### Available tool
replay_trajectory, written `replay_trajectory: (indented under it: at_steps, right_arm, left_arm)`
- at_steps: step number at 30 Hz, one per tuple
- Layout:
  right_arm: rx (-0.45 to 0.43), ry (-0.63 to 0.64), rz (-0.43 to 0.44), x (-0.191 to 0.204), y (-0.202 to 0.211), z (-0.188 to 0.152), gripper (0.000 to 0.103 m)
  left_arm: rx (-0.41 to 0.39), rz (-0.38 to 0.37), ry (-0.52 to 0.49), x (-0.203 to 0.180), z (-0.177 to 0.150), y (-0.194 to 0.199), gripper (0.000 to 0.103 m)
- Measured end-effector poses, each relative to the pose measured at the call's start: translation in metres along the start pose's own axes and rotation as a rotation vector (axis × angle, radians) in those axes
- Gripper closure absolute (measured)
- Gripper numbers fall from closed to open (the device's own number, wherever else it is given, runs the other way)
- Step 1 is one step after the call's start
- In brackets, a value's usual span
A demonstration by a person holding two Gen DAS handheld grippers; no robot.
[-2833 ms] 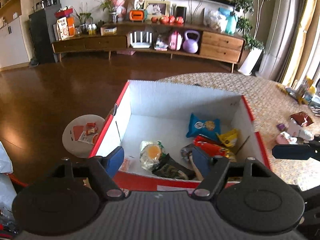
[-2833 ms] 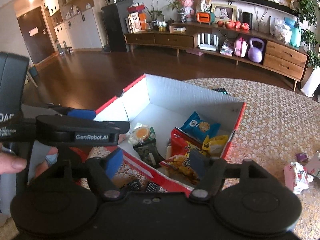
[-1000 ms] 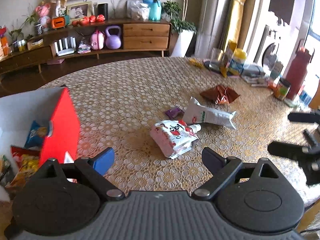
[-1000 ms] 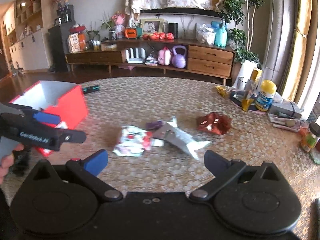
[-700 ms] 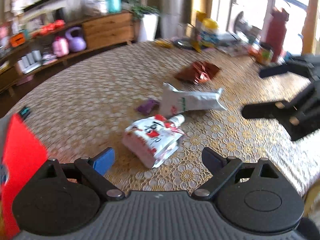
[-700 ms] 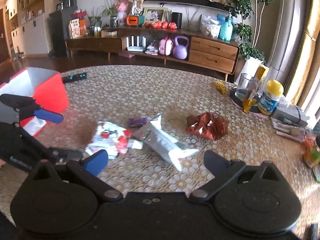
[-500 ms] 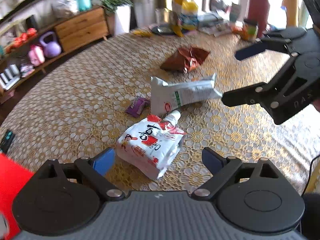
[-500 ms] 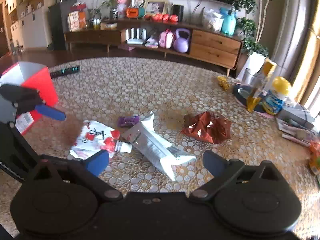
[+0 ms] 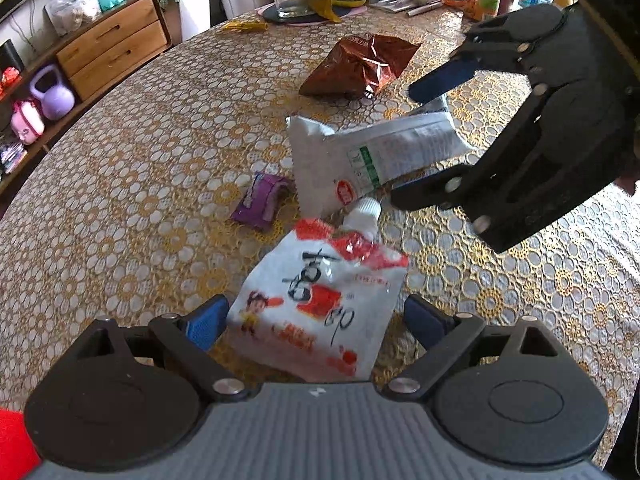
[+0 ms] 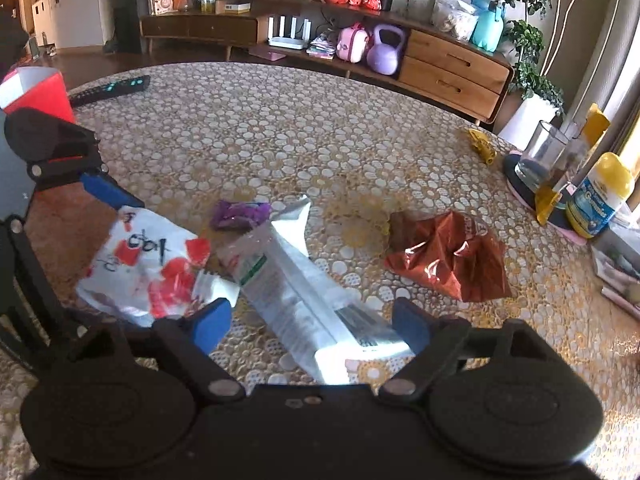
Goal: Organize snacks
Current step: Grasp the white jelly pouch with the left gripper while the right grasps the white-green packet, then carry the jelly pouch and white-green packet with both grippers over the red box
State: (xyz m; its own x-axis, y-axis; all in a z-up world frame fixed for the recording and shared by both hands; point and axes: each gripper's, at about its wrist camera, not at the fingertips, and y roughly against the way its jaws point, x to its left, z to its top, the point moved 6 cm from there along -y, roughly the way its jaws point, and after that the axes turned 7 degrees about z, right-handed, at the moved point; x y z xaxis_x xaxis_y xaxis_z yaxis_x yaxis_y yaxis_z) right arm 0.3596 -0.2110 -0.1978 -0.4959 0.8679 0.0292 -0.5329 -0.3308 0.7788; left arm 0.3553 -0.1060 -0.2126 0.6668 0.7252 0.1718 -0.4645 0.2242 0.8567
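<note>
Our left gripper (image 9: 316,322) stands wide at the bottom of its view, the white-and-red pouch (image 9: 320,296) between its untouching fingers. Our right gripper (image 10: 310,326), jaws just narrowing yet still wide, straddles the white packet (image 10: 304,292) at lower centre. The brown bag (image 10: 448,256) lies right of centre on the table (image 10: 280,128).

Four snacks lie on the bench. White-and-red spouted pouch (image 9: 316,300) flat, cap touching the long white-and-silver packet (image 9: 372,156), which lies diagonally. Small purple wrapper (image 9: 262,200) just beside both. Crumpled reddish-brown foil bag (image 9: 360,66) apart, further back. Red box (image 10: 38,90) at the far edge.
</note>
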Motion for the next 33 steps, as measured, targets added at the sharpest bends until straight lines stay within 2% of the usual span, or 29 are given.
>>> replay_trajectory:
  at_steps: [3, 6, 10, 12, 14, 16, 18, 24, 28, 33]
  right_arm:
    - [-0.007, -0.002, -0.010, 0.000, -0.005, -0.001, 0.017]
    - [-0.020, -0.009, -0.013, -0.001, -0.007, -0.001, 0.023]
    - [-0.041, -0.042, -0.025, -0.004, -0.004, -0.003, 0.030]
    - [-0.052, -0.055, -0.037, -0.004, -0.003, -0.005, 0.034]
    - [-0.061, -0.065, -0.054, -0.002, 0.000, -0.006, 0.038]
    - [-0.065, -0.086, -0.057, 0.001, 0.004, -0.007, 0.050]
    - [-0.072, -0.106, -0.071, 0.004, 0.008, -0.009, 0.058]
    - [-0.094, -0.197, -0.077, 0.016, 0.026, -0.018, 0.076]
    - [-0.117, -0.275, -0.070, 0.025, 0.045, -0.024, 0.077]
    - [-0.134, -0.331, -0.057, 0.044, 0.066, -0.033, 0.077]
  left_arm:
    - [-0.003, -0.028, 0.014, 0.001, 0.006, -0.005, 0.008]
    - [-0.010, -0.044, 0.026, 0.002, 0.007, -0.007, 0.009]
    - [-0.025, -0.034, 0.067, 0.008, 0.005, -0.002, 0.022]
    - [-0.019, -0.042, 0.102, 0.011, 0.002, 0.001, 0.023]
    - [-0.020, -0.014, 0.105, 0.009, -0.001, 0.004, 0.023]
    - [-0.018, 0.010, 0.120, 0.005, -0.005, 0.008, 0.023]
    - [-0.013, 0.030, 0.158, 0.002, -0.008, 0.011, 0.023]
    - [-0.004, 0.107, 0.291, -0.004, -0.026, 0.023, 0.024]
    - [-0.006, 0.160, 0.373, -0.006, -0.041, 0.035, 0.024]
    - [-0.017, 0.185, 0.472, -0.009, -0.059, 0.058, 0.025]
